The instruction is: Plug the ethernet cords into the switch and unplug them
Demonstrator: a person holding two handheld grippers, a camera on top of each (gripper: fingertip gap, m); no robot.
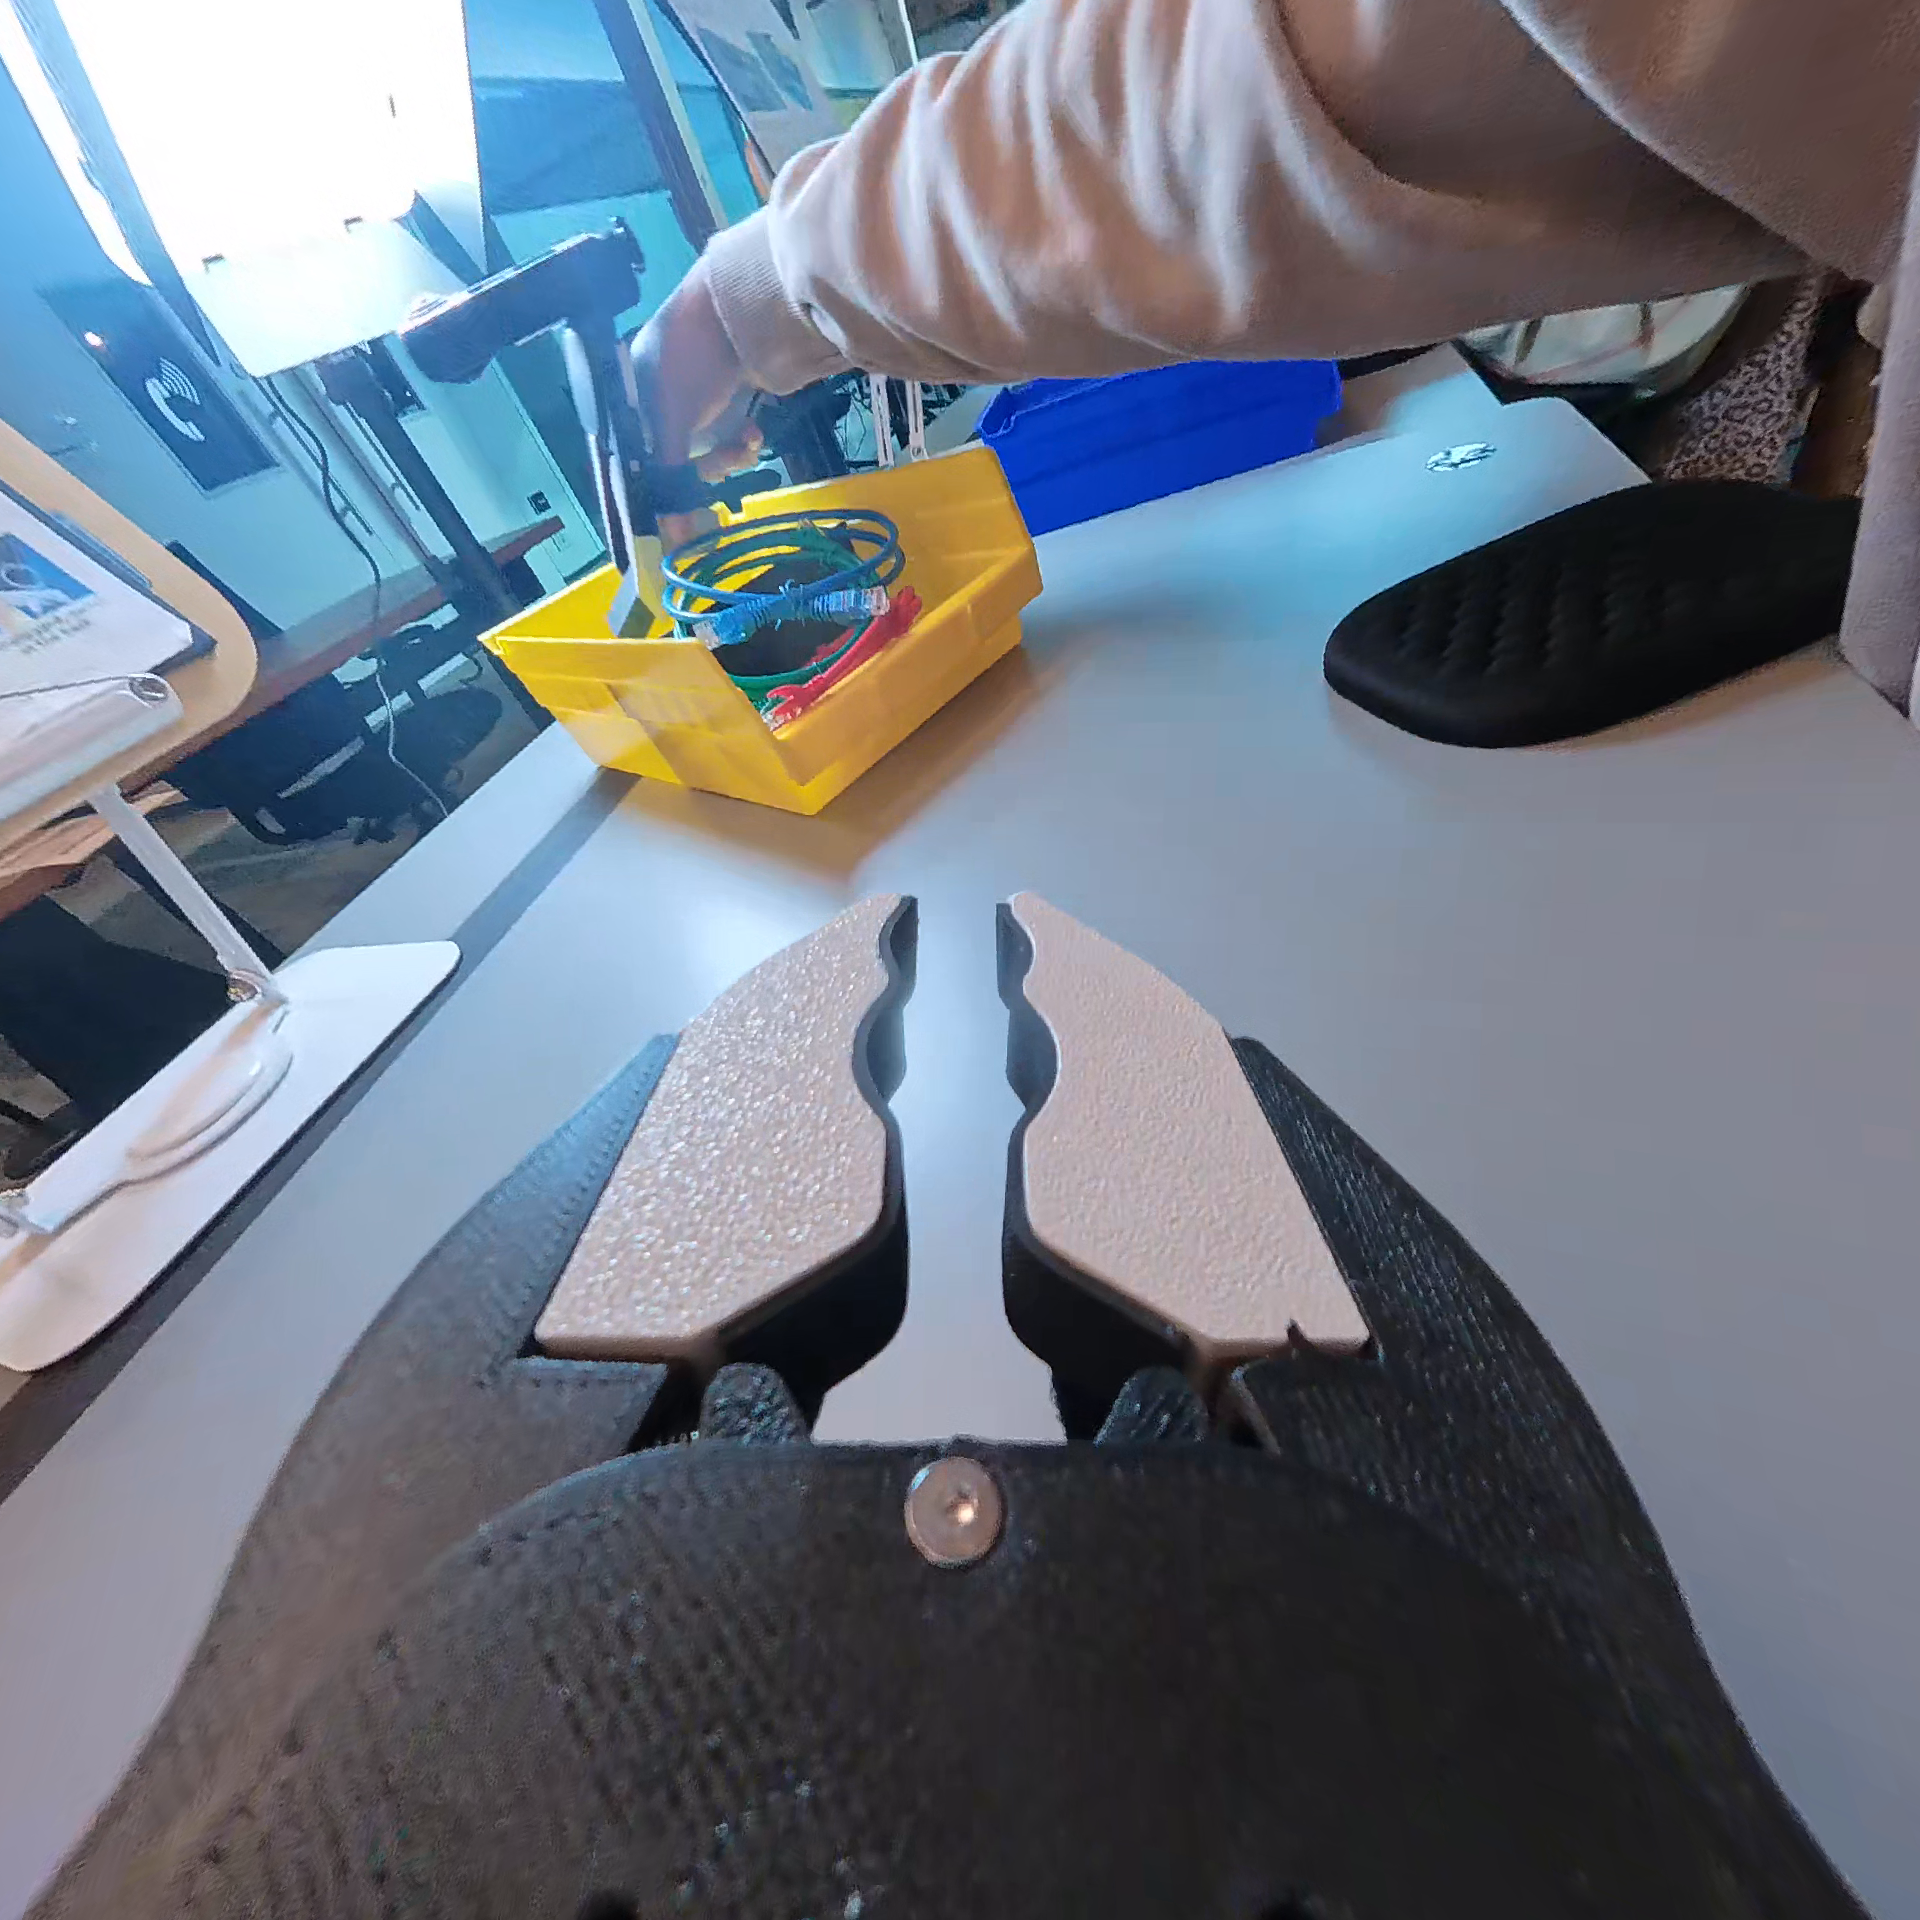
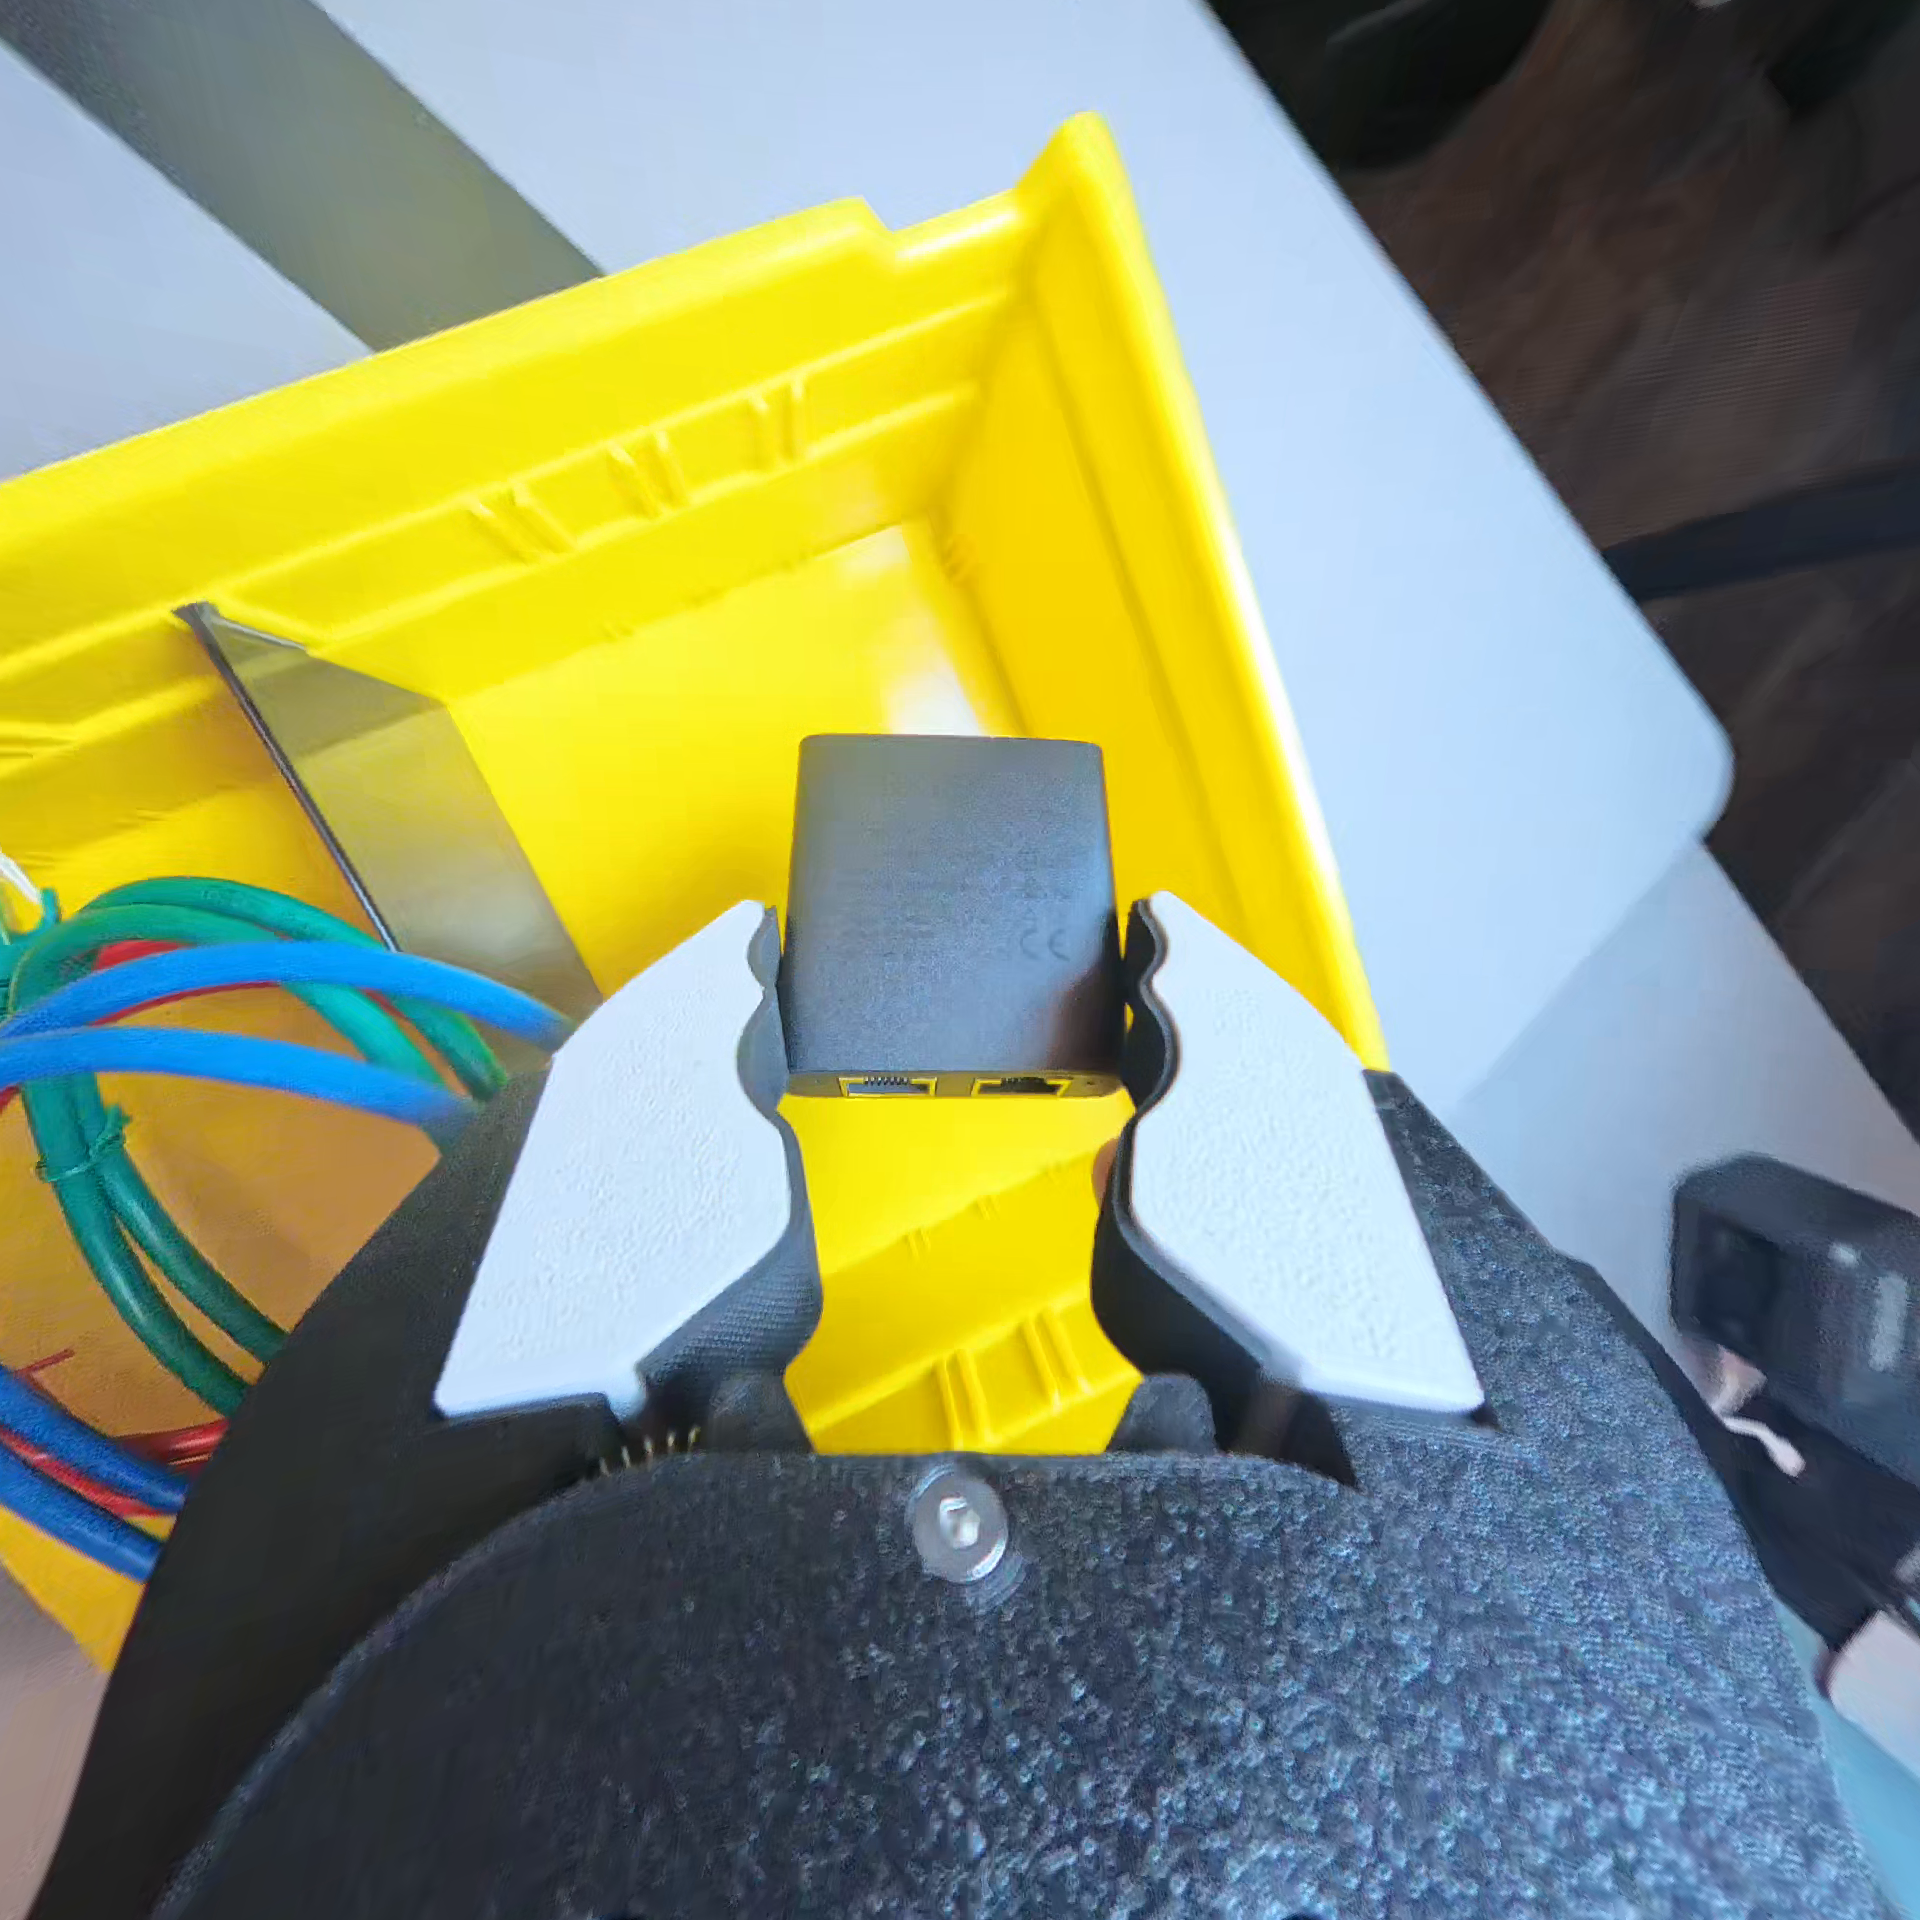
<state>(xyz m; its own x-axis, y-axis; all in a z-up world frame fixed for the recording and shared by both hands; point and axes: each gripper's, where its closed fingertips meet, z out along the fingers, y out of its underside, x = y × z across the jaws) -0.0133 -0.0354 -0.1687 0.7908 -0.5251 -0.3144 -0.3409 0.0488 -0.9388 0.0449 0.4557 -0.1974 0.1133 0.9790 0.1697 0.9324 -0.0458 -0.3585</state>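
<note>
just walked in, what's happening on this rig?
A person is working with two handheld grippers at a grey table. The right gripper has its fingers closed on the sides of a small black switch inside the yellow bin, ports facing the camera and empty. Coiled blue, green and red ethernet cords lie in the same bin, unplugged. The left gripper hovers over the table, holding nothing, fingers slightly apart.
</note>
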